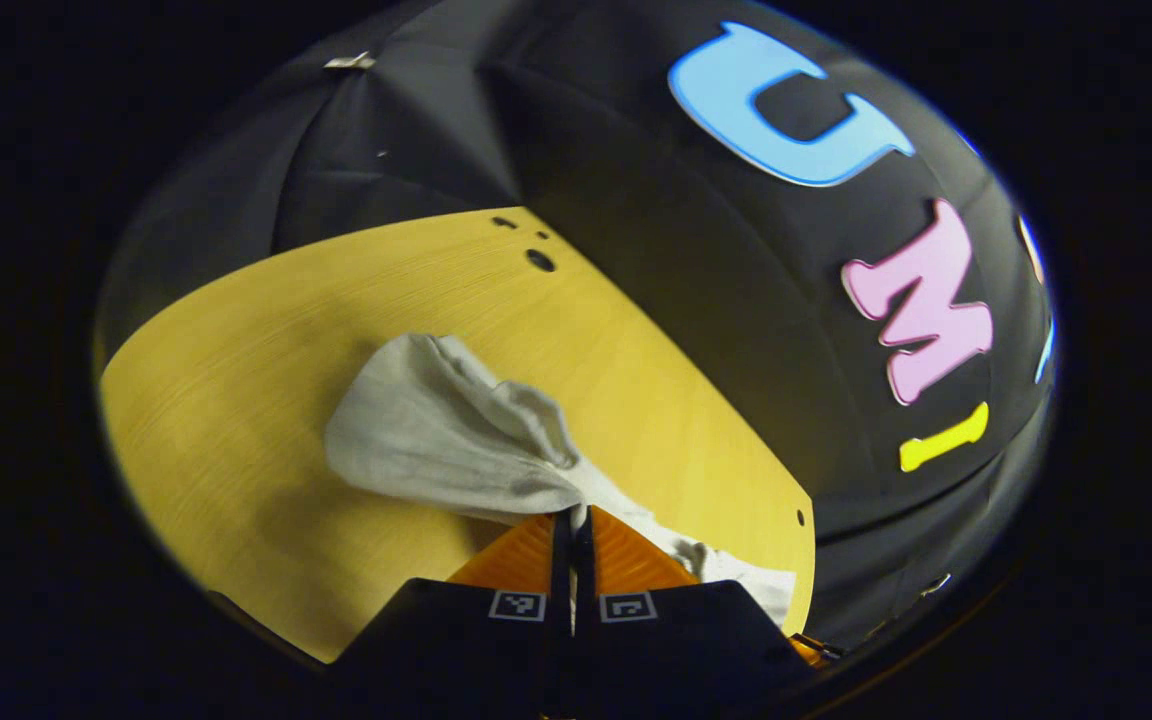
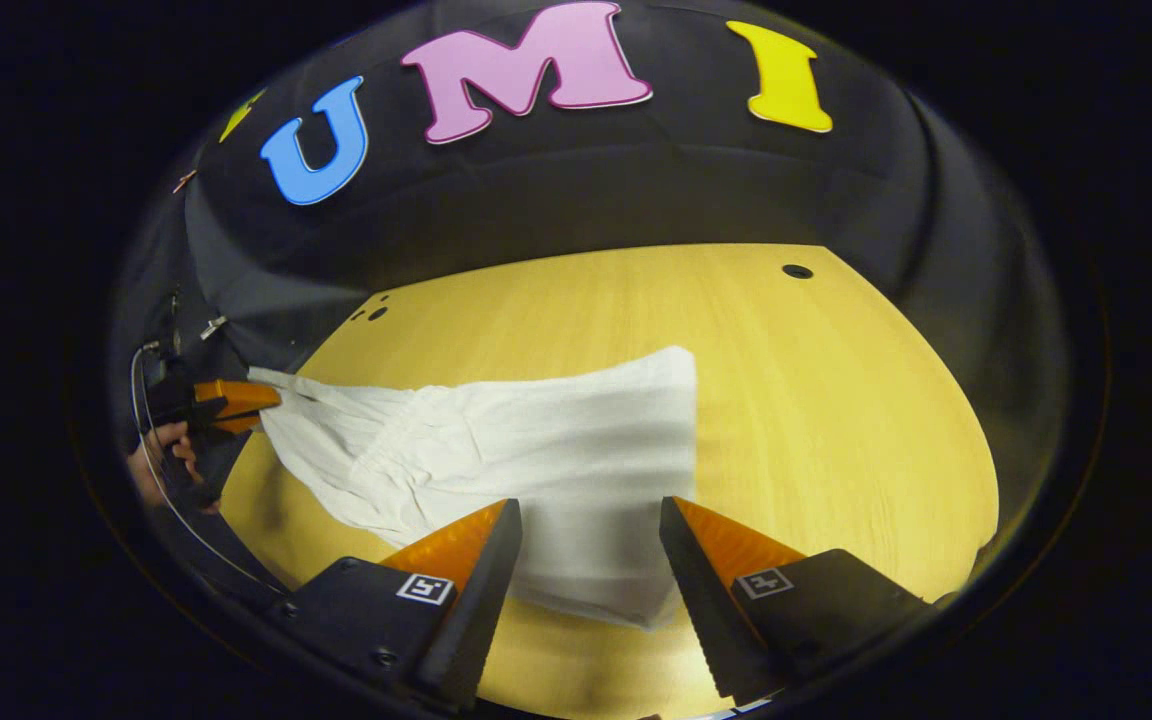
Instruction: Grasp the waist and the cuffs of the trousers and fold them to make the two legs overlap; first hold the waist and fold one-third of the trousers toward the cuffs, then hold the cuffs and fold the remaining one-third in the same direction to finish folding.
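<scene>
Your left gripper point(image 1: 573, 515) is clamped on the trousers point(image 1: 446, 430); its fingers meet on a bunched bit of pale cloth, and in the right gripper view you can see it off to the side point(image 2: 271, 398), pinching one end of the garment with a hand point(image 2: 161, 455) behind it; which end — waist or cuffs — I cannot tell from here. Your right gripper point(image 2: 591, 525) is spread wide, gripping nothing, its fingers standing either side of the near edge of the trousers point(image 2: 536, 460); whether they touch the cloth is unclear. The trousers lie on the table point(image 2: 836, 400), one end lifted by the left grip, the rest spread fairly flat with a straight far edge; the legs may already lie one over the other, though the pictures do not settle it. As I judge it, you are early: no third looks folded yet — both thirds are still to do; close the right gripper on its edge before you carry anything across, and keep the cloth from bunching further at the left.
</scene>
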### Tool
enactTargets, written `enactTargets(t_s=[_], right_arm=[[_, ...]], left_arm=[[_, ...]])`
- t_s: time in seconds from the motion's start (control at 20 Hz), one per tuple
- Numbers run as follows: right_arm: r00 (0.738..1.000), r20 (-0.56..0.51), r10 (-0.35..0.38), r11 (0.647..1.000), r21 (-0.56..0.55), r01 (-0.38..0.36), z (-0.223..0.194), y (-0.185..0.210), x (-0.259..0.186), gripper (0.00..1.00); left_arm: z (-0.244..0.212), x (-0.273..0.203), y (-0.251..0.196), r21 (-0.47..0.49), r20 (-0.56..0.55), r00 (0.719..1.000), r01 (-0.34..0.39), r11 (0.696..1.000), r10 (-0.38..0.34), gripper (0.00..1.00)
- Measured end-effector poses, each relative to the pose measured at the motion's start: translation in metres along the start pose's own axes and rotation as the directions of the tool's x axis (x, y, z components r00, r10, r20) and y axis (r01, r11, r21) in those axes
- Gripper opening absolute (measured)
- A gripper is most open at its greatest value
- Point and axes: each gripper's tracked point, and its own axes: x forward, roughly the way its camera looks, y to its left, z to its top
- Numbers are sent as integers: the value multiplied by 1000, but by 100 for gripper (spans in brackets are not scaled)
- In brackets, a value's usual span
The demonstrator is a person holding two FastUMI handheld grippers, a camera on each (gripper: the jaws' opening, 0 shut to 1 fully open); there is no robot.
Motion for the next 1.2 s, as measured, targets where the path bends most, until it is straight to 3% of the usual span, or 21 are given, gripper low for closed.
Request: enactTargets(t_s=[0.2, 0.55, 0.9, 1.2], right_arm=[[999, 6, -51, 998, 48, 50, -6, -26, -13, 87], [994, 19, -111, 990, 92, 108, -15, -62, -40, 87], [984, 42, -174, 972, 167, 165, -21, -95, -60, 87], [974, 36, -222, 958, 193, 211, -26, -125, -74, 87]], left_arm=[[-1, -3, -68, 147, -1, 993, 116, 982, -117, 2], [-48, 5, -159, 346, -97, 971, 240, 907, -220, 5], [-133, 25, -211, 461, -253, 939, 327, 825, -232, 5], [-201, 45, -194, 509, -360, 918, 342, 790, -166, 5]])
